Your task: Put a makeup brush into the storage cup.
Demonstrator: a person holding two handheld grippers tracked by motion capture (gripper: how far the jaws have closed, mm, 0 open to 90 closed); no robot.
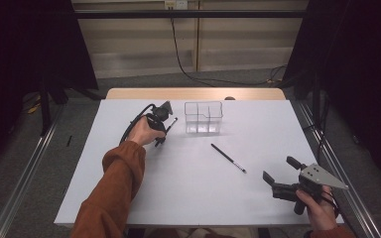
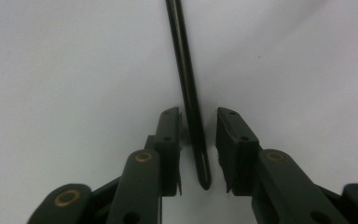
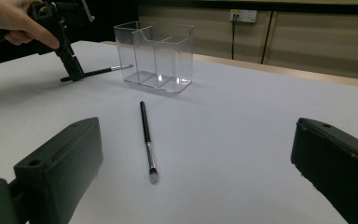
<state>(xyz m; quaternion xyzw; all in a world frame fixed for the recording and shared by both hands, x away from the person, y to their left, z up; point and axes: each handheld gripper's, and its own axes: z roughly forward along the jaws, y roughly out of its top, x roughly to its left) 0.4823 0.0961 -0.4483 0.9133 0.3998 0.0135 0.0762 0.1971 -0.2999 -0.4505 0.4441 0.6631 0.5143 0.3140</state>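
A thin black brush (image 2: 186,70) lies on the white table left of a clear three-part holder (image 1: 203,118). My left gripper (image 2: 198,116) points down over its handle end, one jaw on each side, with a narrow gap still showing on both sides. In the high view this left gripper (image 1: 158,142) stands at the brush (image 1: 171,124); the right gripper view has the left gripper (image 3: 77,74), brush (image 3: 102,71) and holder (image 3: 156,56) far off. A second black brush (image 1: 228,157) lies mid-table. My right gripper (image 1: 279,169) rests wide open at the near right, facing that brush (image 3: 147,135).
The white sheet (image 1: 178,193) covers the table, with a wooden strip (image 1: 193,93) along the far edge. Metal rails (image 1: 25,173) run down both sides on the floor, and a black cable (image 1: 178,59) trails behind the table.
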